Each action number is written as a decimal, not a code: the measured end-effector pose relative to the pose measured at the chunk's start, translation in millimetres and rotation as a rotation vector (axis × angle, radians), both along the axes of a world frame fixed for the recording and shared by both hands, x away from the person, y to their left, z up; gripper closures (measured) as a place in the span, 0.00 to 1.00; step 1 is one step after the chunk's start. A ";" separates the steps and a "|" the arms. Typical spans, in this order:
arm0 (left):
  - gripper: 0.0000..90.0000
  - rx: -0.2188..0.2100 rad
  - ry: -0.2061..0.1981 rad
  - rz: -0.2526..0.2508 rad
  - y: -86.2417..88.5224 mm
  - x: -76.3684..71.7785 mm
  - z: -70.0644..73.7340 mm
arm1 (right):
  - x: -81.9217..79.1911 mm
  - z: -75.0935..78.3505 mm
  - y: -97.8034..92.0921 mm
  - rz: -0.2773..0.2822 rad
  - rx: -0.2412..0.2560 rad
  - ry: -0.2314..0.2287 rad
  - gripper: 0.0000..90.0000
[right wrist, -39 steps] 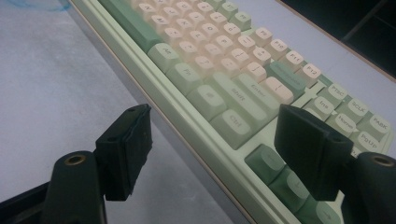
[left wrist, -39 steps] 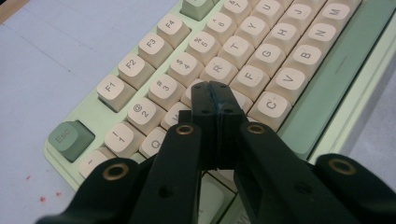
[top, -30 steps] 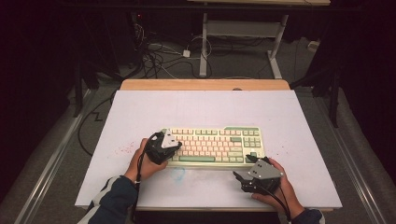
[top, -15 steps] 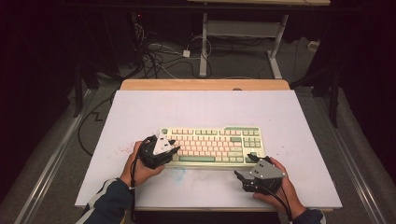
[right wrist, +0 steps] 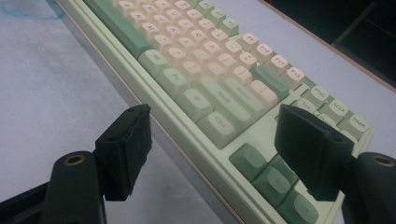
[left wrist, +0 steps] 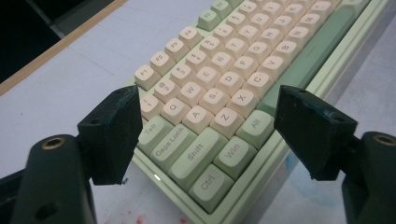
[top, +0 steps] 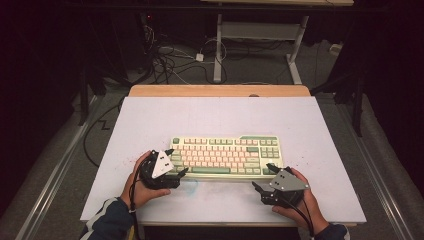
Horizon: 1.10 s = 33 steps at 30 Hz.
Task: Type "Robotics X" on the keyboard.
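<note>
While the keyboard (top: pixel 226 156) lies near the front middle of the white table (top: pixel 215 117), the left gripper (top: pixel 176 161) straddles its near-left corner and the right gripper (top: pixel 264 176) its near-right corner. Both sets of jaws stand wide apart and grasp nothing. The left gripper view resolves key legends such as Ctrl (left wrist: pixel 208 182), between its jaws. The right gripper view shows the arrow keys (right wrist: pixel 273 177) beside its right jaw.
</note>
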<state>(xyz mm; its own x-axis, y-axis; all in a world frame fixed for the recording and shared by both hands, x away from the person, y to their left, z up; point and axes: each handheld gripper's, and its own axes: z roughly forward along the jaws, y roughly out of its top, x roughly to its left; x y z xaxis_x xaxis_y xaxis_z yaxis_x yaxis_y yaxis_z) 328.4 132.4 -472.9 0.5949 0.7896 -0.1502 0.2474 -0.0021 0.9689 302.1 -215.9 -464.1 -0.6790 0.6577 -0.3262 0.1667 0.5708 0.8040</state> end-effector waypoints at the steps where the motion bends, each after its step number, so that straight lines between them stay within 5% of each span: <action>1: 0.25 -0.005 -0.002 0.001 1.4 -1.6 -0.9 | 0.1 0.3 -0.1 0.000 0.001 -0.002 0.31; 8: 0.25 -0.044 -0.032 0.007 7.3 -15.0 -4.0 | 0.4 0.8 -0.5 -0.005 0.002 -0.003 0.31; 16: 0.33 -0.031 -0.010 -0.003 5.1 -20.6 -5.6 | 1.0 0.6 -0.9 -0.008 0.001 -0.002 0.31; 27: 0.90 -0.039 0.036 -0.111 5.0 -24.9 9.3 | 1.5 -0.2 -0.7 -0.008 -0.001 0.000 0.31; 33: 0.97 -0.006 0.054 -0.138 -6.9 -18.8 10.7 | 1.6 -0.9 0.4 -0.006 -0.005 0.001 0.31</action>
<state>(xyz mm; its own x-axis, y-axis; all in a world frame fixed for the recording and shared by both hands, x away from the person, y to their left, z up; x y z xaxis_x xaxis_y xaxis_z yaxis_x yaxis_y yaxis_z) 309.6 125.5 -462.2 0.6885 0.7002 -0.1891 0.2966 -0.0338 0.9544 303.7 -215.5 -465.0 -0.6757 0.6598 -0.3286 0.1708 0.5738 0.8009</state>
